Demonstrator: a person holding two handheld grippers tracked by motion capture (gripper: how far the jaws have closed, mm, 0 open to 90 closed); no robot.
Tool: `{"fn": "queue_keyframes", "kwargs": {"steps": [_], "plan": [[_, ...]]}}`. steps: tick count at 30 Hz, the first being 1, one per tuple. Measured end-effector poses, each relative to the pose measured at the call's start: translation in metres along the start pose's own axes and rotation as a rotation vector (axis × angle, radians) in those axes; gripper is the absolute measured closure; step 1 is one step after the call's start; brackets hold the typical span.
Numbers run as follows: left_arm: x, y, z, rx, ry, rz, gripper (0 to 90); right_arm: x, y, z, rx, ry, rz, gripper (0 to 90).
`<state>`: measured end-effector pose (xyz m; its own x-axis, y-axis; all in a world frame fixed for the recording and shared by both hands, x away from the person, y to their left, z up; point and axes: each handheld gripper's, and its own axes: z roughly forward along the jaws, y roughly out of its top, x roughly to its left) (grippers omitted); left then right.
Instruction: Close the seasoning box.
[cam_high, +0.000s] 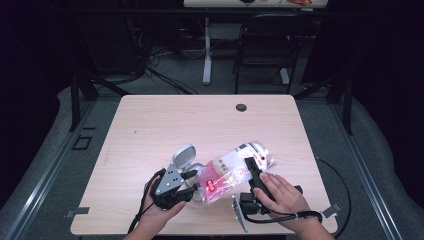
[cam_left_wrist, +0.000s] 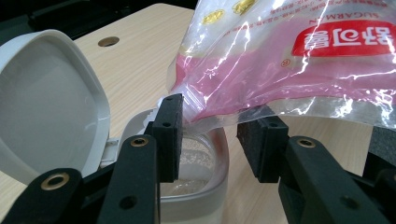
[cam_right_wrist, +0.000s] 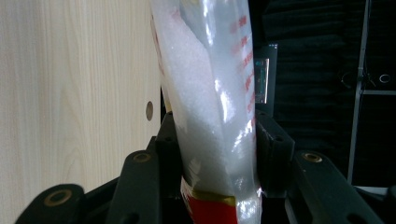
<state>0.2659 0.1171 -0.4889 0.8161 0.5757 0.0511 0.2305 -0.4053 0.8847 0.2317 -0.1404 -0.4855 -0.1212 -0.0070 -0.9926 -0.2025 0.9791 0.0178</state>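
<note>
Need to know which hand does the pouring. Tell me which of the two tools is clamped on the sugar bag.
The right tool: its pads press both sides of the sugar bag. The left tool instead straddles the open container under the bag's spout.

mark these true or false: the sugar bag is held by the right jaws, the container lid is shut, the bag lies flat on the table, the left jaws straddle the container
1. The right gripper clamps the clear plastic sugar bag with pink and red print. True.
2. The grey hinged lid of the translucent plastic container is shut. False: it stands open.
3. The bag lies flat on the pale wooden table. False: it is held tilted, its corner over the container's mouth.
4. The left gripper has its jaws either side of the container. True.
</note>
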Motion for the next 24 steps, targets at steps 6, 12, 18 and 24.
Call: {"fn": "queue_keyframes", "kwargs": {"steps": [6,12,18,24], "plan": [[0.0007,-0.0010,0.0007,0.005,-0.002,-0.004,61.3,-0.0015,0.0009,0.0003,-0.002,0.010,-0.017,59.4],[0.0009,-0.0010,0.0006,0.002,-0.004,-0.007,61.3,-0.0037,0.0015,0.0000,-0.001,0.012,-0.035,59.6],[0.0013,-0.0010,0.0009,0.000,-0.006,-0.010,61.4,-0.0065,0.0021,0.0000,-0.010,0.013,-0.053,59.8],[0.0020,-0.0012,0.0007,-0.002,-0.010,-0.018,61.4,-0.0087,0.0029,-0.0005,-0.005,0.016,-0.063,60.1]]}}
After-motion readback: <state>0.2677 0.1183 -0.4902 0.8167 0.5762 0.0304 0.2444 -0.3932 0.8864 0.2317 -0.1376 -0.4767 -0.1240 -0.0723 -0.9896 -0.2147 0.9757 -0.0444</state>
